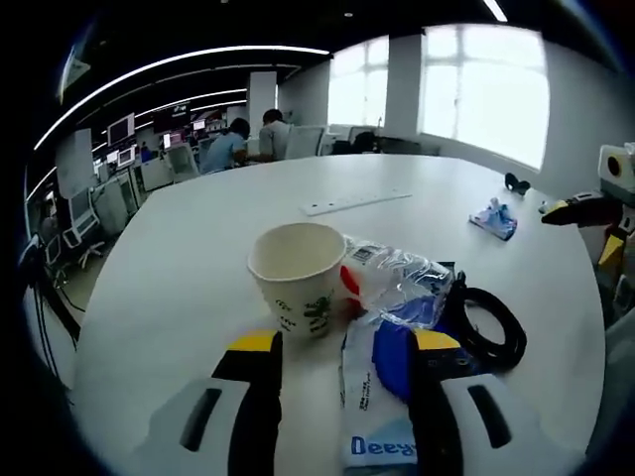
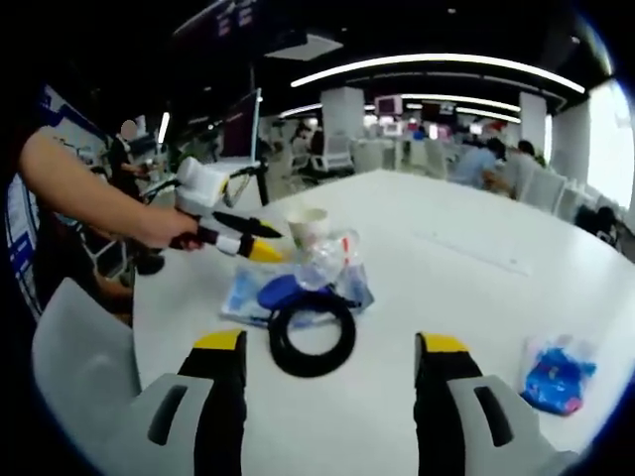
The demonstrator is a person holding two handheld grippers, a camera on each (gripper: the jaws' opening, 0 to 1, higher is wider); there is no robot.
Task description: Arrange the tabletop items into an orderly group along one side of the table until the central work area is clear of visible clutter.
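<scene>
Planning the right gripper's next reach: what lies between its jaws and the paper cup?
In the right gripper view, the black cable coil lies nearest, then the blue-and-white packet and crumpled clear plastic bottle, then the paper cup.

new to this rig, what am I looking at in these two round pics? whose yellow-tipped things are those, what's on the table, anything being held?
No robot here: a person carries a handheld two-jaw gripper in each hand, and each gripper has a fisheye camera looking forward along its own jaws.

In the left gripper view, the left gripper rises from the bottom, jaws apart, holding nothing. The right gripper pokes in from the right edge.

In the right gripper view, the right gripper is also open and empty. The other gripper shows at left, held in the person's hand.

On the white round table: a paper cup, a crumpled clear plastic bottle, a blue-and-white packet, a coiled black cable, a small blue packet off by itself, a small black object and a flat white strip farther back.
</scene>
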